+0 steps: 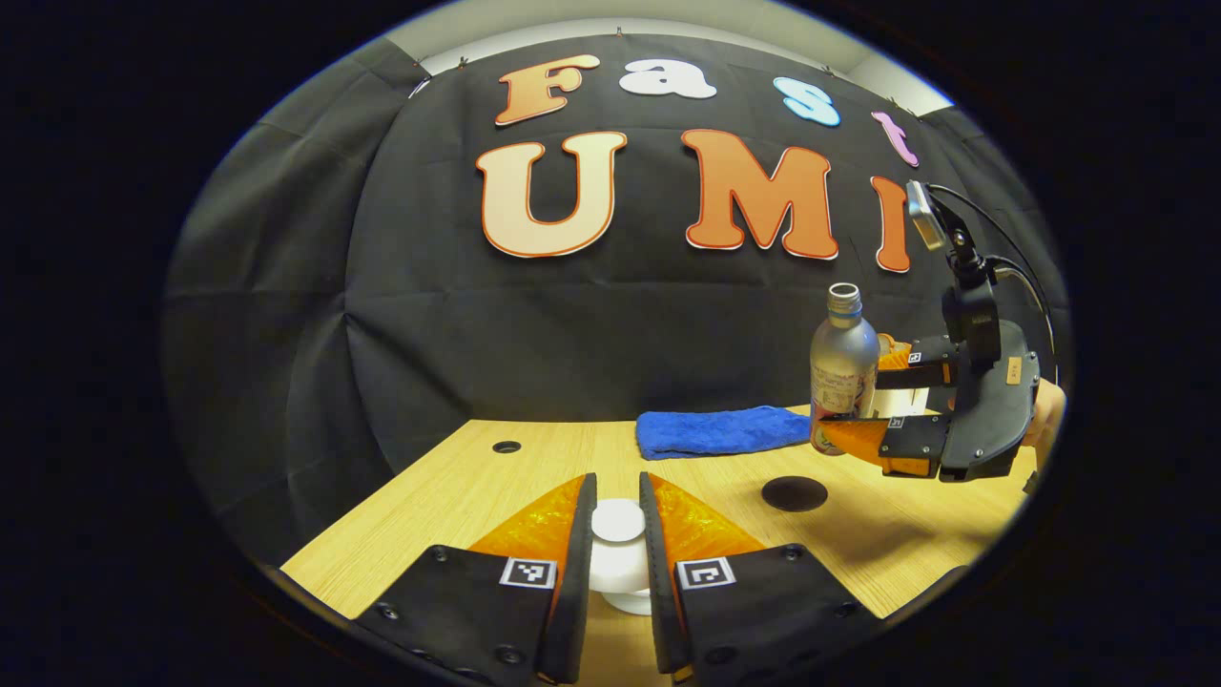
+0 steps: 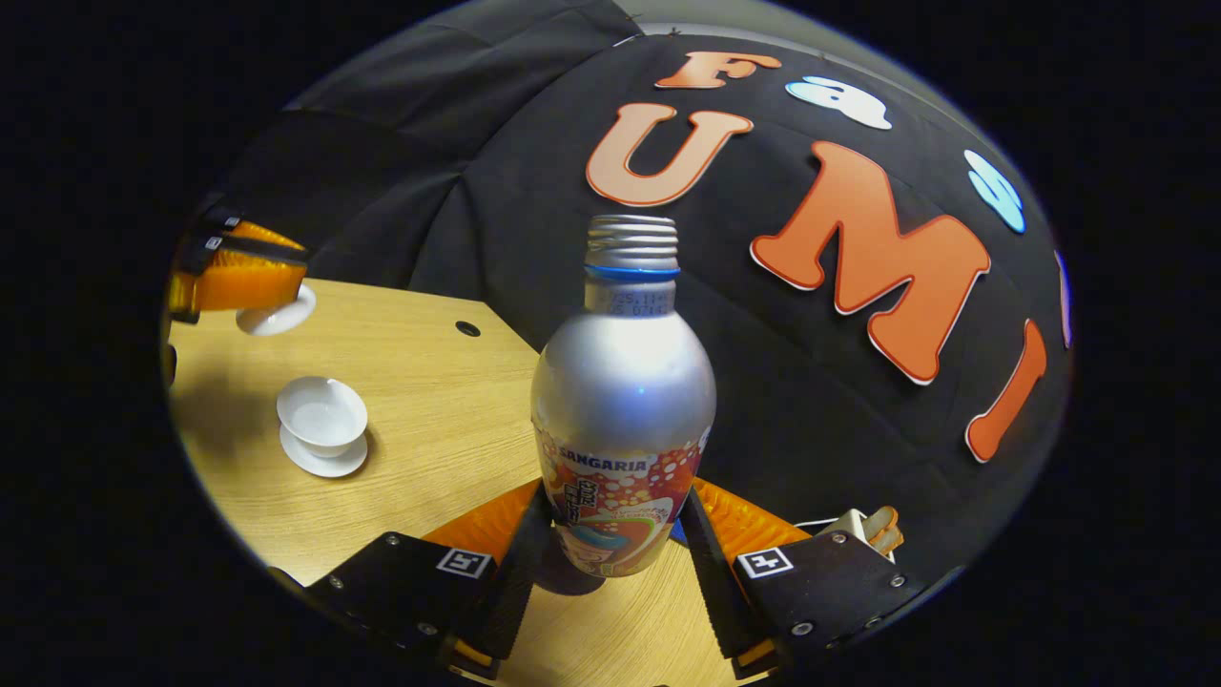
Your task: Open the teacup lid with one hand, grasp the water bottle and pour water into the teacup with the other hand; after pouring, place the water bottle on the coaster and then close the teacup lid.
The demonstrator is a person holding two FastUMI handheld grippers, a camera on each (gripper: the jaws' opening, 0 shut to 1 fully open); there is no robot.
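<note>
Left gripper view: left tongs [image 1: 618,534] clamp the white teacup lid [image 1: 618,549] above the counter [image 1: 458,496]. Right gripper view: right tongs [image 2: 615,534] grip the water bottle [image 2: 622,420], lifted; open teacup [image 2: 322,412] sits on its saucer at left

My left gripper [image 1: 618,534] pinches the white lid [image 1: 618,549] by its knob above the table [image 1: 458,496]. Off to the right, my right gripper [image 1: 863,401] holds the bottle [image 1: 842,367] aloft over the dark coaster [image 1: 795,493], near the blue cloth [image 1: 720,431]
</note>
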